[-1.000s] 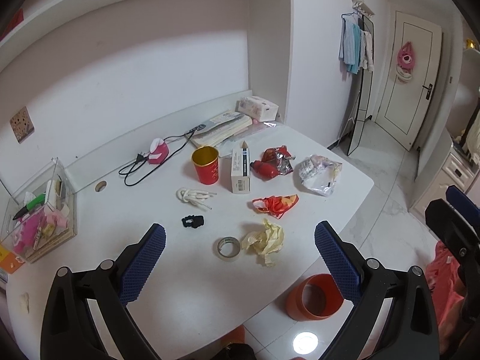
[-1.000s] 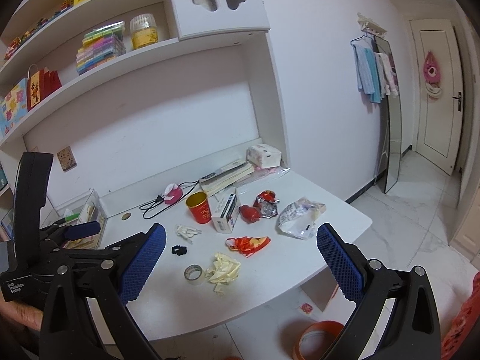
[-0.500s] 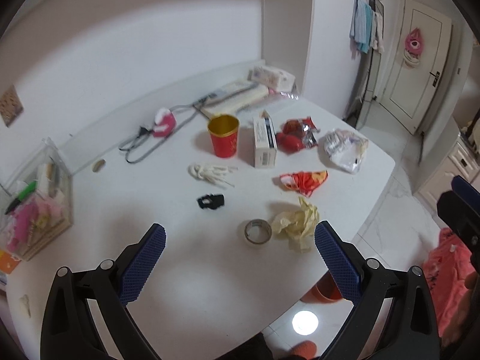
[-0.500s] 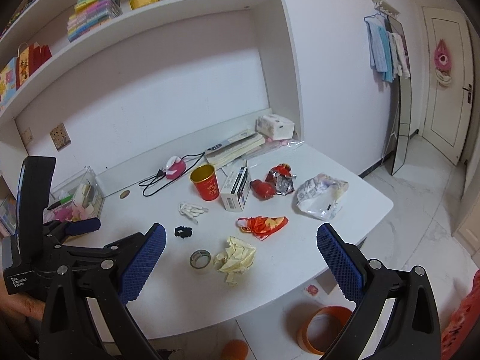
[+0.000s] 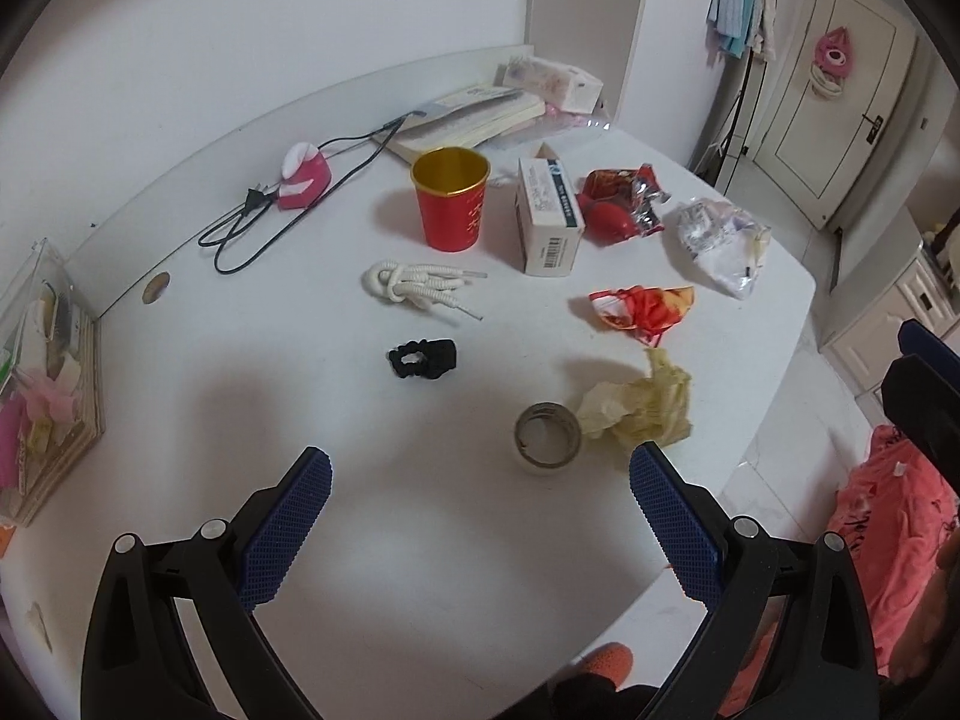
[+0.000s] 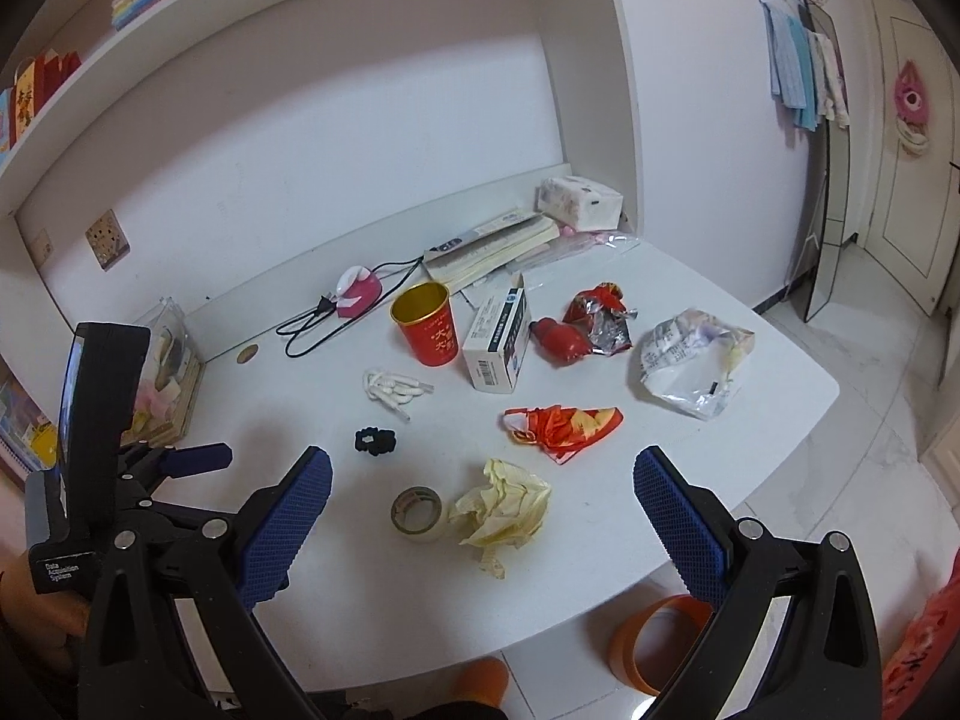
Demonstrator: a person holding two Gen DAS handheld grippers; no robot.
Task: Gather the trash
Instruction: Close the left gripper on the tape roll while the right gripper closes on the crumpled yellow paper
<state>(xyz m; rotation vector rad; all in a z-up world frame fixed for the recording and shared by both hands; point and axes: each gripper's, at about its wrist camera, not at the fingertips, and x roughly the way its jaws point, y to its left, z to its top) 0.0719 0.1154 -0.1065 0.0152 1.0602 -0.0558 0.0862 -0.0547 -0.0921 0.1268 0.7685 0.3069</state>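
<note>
Trash lies on the white desk: a crumpled yellow paper, a red-orange wrapper, a red foil packet, a clear plastic bag. An orange bin stands on the floor under the desk's near edge. My left gripper hangs open over the near desk, just short of the tape roll. My right gripper is open, above the yellow paper. The left gripper's body shows at left in the right wrist view.
A red cup, a white box, white cord bundle, black hair tie, pink charger with cable, books and tissue pack sit on the desk. A clear organizer stands at left.
Both grippers have moved forward and down toward the desk; the trash now looks larger and closer. Both stay open, holding nothing.
</note>
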